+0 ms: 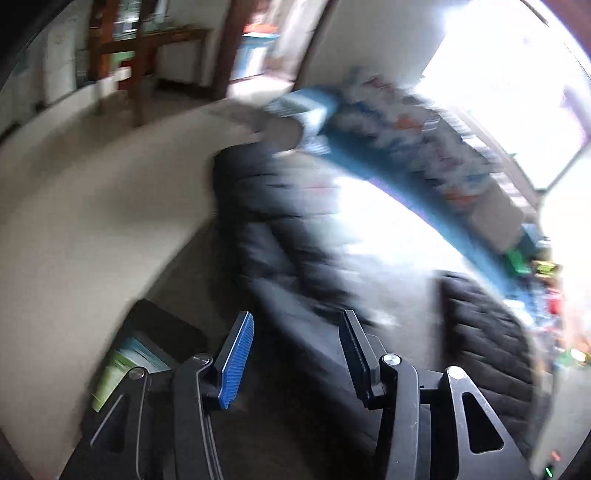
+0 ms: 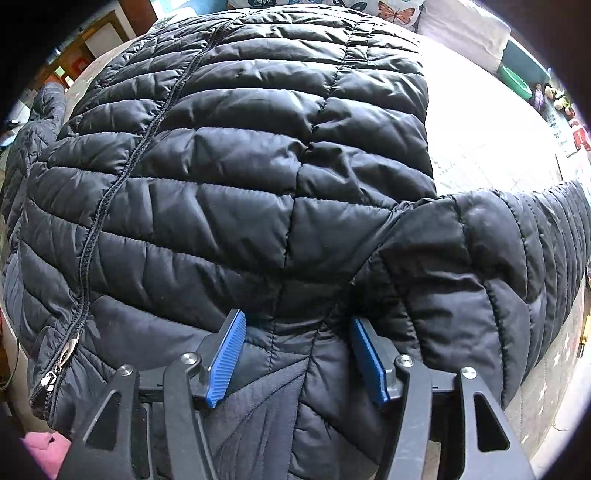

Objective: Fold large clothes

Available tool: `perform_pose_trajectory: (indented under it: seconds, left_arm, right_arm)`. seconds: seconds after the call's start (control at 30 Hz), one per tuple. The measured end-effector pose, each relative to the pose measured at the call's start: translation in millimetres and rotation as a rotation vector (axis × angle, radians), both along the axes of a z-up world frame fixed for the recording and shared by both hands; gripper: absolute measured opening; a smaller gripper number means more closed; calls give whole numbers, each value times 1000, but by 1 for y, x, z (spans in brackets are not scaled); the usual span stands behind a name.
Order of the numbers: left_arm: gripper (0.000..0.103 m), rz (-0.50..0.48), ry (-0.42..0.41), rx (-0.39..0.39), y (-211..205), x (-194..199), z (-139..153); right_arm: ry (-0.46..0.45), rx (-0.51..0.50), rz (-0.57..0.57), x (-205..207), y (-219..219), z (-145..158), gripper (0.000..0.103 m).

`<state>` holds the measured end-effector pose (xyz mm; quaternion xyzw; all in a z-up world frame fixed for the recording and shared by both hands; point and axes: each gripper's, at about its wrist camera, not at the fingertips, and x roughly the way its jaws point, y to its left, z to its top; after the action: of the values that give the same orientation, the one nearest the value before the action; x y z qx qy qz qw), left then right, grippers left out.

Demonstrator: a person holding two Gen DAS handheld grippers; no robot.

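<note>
1. One black quilted jacket (image 2: 236, 177) is lying spread over a pale bed (image 2: 491, 129), zipped up the front, and it is filling most of the right wrist view.
2. One sleeve (image 2: 517, 266) is stretching away to the right across the bed.
3. The right gripper (image 2: 297, 354) is standing with its jaws spread wide, and the jacket's shoulder fabric is bulging up between the two blue pads (image 2: 225, 360); nothing is being pinched.
4. The left gripper (image 1: 295, 354) is also sitting with its jaws apart, holding nothing, above the jacket (image 1: 280, 229) in a heavily blurred view.
5. In that blurred view two dark quilted parts are showing: the long body and a second part (image 1: 487, 339) to the right, with bright bed surface between them.
6. One patterned blue quilt (image 1: 406, 147) is lying along the far edge of the bed.
7. One green bowl (image 2: 515, 79) is sitting beyond the bed's right corner; I cannot tell what it is holding.
8. One butterfly-print pillow (image 2: 399, 11) is showing at the top.
</note>
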<state>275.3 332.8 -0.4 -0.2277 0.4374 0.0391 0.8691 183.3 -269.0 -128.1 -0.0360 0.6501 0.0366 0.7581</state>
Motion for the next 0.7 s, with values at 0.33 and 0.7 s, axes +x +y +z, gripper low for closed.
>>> perform_pose_trajectory:
  seconds: [0.33,0.7]
  left_arm:
    - [52,-352,15,71,-108,-48,-38]
    - [53,-277,80,60,-86,-46,-57]
  right_arm:
    - [-29,1,1,-5,0,1,65]
    - [-22,1,8,-5,2,1,68]
